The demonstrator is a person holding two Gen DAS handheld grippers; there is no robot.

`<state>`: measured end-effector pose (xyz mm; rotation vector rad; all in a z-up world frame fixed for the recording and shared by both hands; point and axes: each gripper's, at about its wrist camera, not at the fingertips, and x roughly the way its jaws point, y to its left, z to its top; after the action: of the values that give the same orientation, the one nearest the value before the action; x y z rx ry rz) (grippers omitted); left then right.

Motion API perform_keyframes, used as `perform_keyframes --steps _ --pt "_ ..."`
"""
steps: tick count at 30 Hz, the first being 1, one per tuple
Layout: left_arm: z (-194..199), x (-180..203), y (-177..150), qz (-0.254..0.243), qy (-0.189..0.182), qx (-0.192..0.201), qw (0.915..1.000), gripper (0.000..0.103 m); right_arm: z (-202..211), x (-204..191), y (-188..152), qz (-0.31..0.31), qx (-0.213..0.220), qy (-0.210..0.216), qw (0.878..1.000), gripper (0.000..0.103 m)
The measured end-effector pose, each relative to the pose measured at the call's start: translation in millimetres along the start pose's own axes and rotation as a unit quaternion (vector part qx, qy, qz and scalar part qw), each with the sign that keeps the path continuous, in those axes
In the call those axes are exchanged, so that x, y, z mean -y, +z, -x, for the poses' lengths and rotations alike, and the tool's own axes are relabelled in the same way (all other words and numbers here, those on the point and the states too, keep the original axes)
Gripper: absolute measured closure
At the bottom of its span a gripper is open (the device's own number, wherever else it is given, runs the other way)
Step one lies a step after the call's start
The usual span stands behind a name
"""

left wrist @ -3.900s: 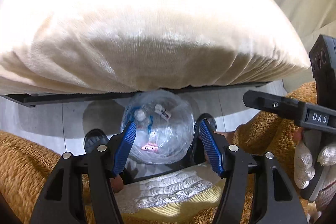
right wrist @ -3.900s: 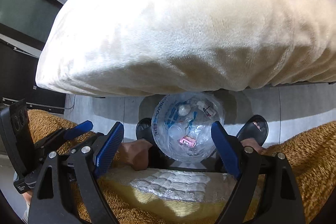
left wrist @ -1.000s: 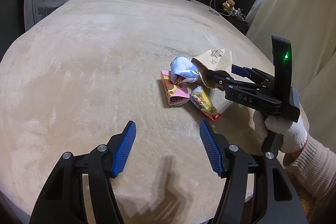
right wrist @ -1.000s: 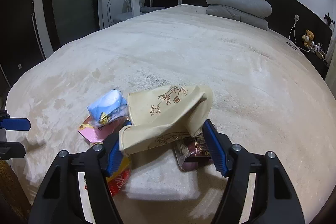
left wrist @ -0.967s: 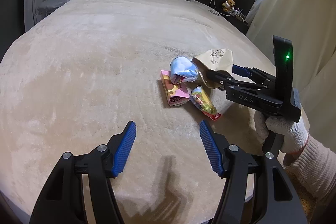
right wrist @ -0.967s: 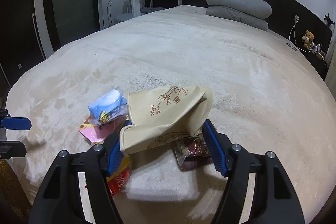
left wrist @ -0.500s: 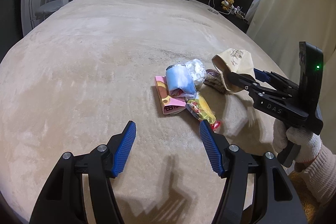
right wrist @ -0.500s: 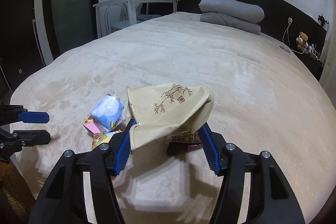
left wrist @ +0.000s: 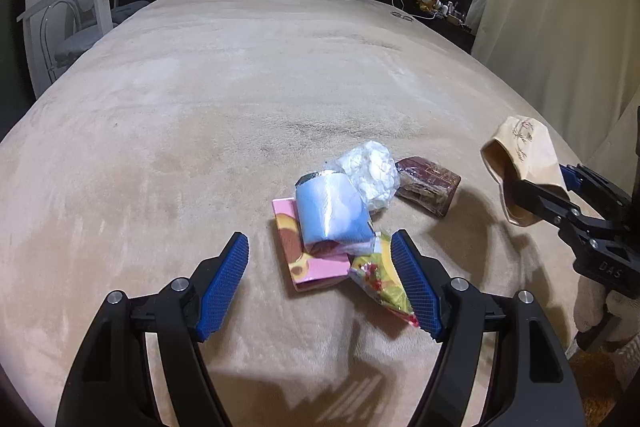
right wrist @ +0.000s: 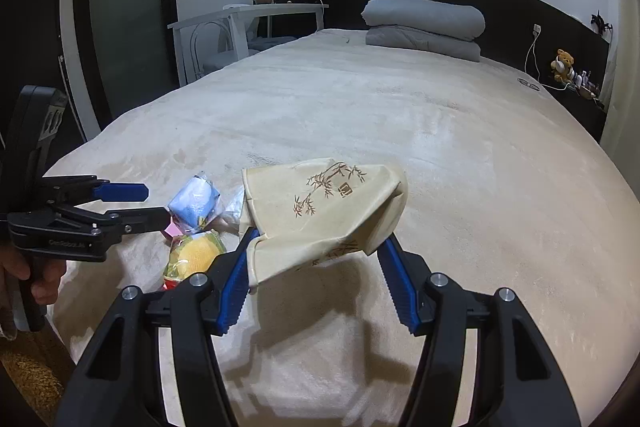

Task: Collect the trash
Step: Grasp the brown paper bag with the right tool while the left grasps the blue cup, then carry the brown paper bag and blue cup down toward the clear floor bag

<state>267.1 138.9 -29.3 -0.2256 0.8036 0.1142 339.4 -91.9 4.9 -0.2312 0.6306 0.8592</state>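
Trash [left wrist: 340, 223] litters the bed [left wrist: 200, 115] as the right gripper [right wrist: 316, 267] pinches a limp beige wrapper [right wrist: 320, 211] that may slip free; the left gripper [left wrist: 320, 279] hovers spread.

A small cluster of wrappers [left wrist: 340, 223] sits near the bed's [left wrist: 200, 99] foot edge, with bare blanket open all around it.
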Motion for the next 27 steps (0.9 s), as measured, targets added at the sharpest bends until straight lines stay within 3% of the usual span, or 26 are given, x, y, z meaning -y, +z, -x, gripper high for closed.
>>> perform_keyframes --steps 11,13,18,27 --pt "-35 10 10 -0.035 0.026 -0.013 0.9990 0.031 7 16 -2 -0.016 -0.003 0.005 1.000 0.043" --pt "-37 13 9 -0.042 0.031 -0.014 0.9985 0.043 5 17 -2 -0.018 -0.007 0.007 1.000 0.043" --pt "-42 15 6 -0.063 0.058 -0.017 0.9962 0.061 3 18 -2 -0.021 -0.010 0.012 1.000 0.043" --pt "-30 10 5 -0.063 0.067 0.004 0.9957 0.062 8 13 -4 -0.022 -0.005 0.014 1.000 0.043"
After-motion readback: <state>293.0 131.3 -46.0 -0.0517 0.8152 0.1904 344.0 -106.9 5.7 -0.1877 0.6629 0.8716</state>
